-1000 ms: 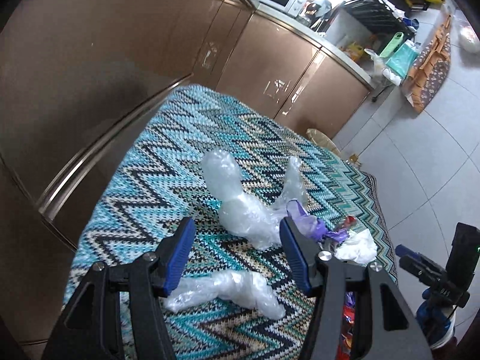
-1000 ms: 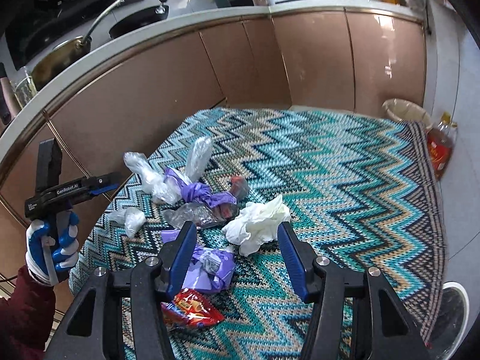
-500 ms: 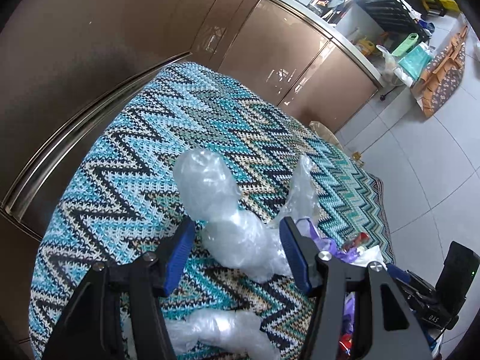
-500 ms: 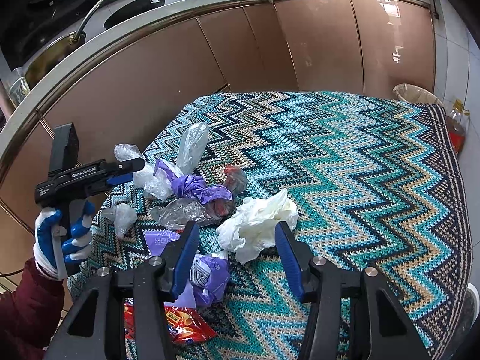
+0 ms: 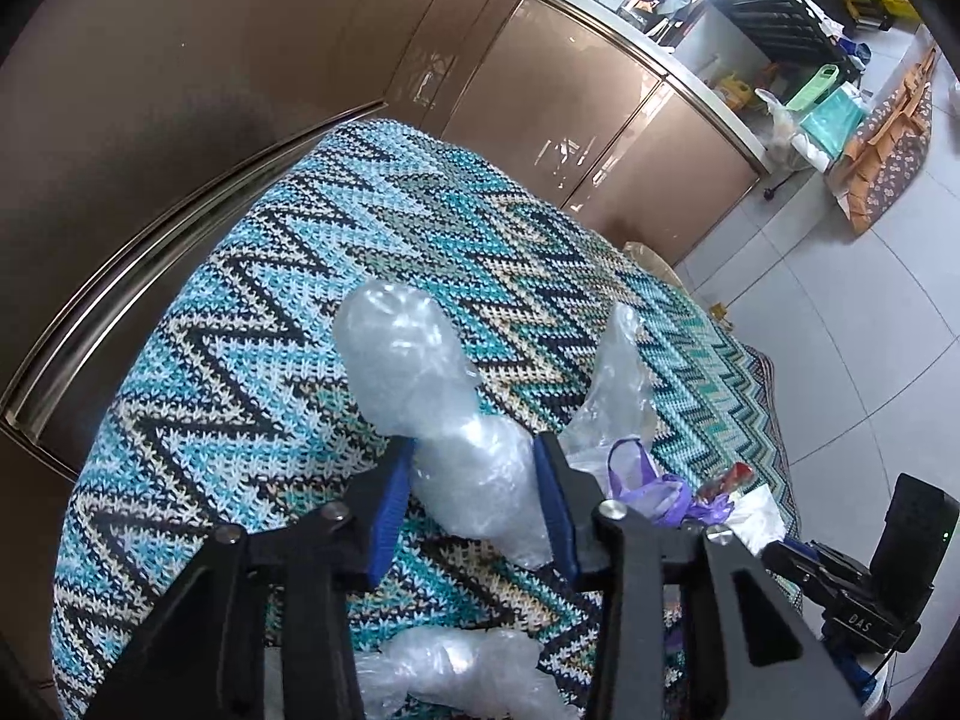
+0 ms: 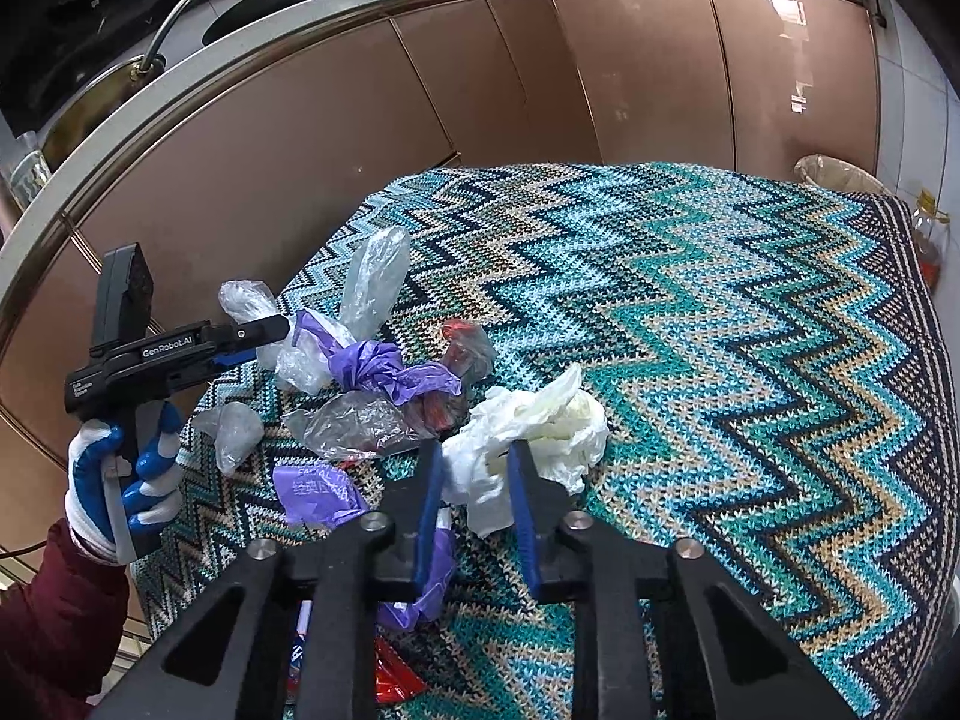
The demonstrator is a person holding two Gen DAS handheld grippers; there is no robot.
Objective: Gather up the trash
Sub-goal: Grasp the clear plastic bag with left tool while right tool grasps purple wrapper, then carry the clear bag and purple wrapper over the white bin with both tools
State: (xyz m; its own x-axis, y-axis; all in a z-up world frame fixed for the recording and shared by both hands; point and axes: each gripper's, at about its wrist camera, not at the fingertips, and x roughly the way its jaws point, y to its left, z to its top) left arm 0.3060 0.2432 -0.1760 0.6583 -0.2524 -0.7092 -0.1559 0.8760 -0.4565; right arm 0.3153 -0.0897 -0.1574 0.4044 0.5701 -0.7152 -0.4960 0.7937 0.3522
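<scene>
On the zigzag cloth (image 5: 240, 360) lies a long clear plastic bag (image 5: 396, 348). My left gripper (image 5: 474, 450) is closing on the bag's lower end, and both blue pads touch it. In the right wrist view a crumpled white tissue (image 6: 558, 420) sits between the pads of my right gripper (image 6: 475, 456), whose jaws are closing and pinch it. Left of it is a pile of trash: a purple bag (image 6: 390, 369), clear wrap (image 6: 354, 423), an upright clear bag (image 6: 375, 276), a purple tissue pack (image 6: 312, 489) and a red wrapper (image 6: 396, 675).
Brown cabinet fronts (image 6: 300, 138) curve close behind the cloth-covered table. A lined bin (image 6: 834, 174) and an oil bottle (image 6: 927, 240) stand on the floor past the far right corner. A gloved hand (image 6: 126, 480) holds the left gripper. Another clear bag (image 5: 456, 672) lies under the left fingers.
Both grippers came down and forward onto the trash. The left jaws narrowed around the clear bag, and the right jaws narrowed onto the white tissue.
</scene>
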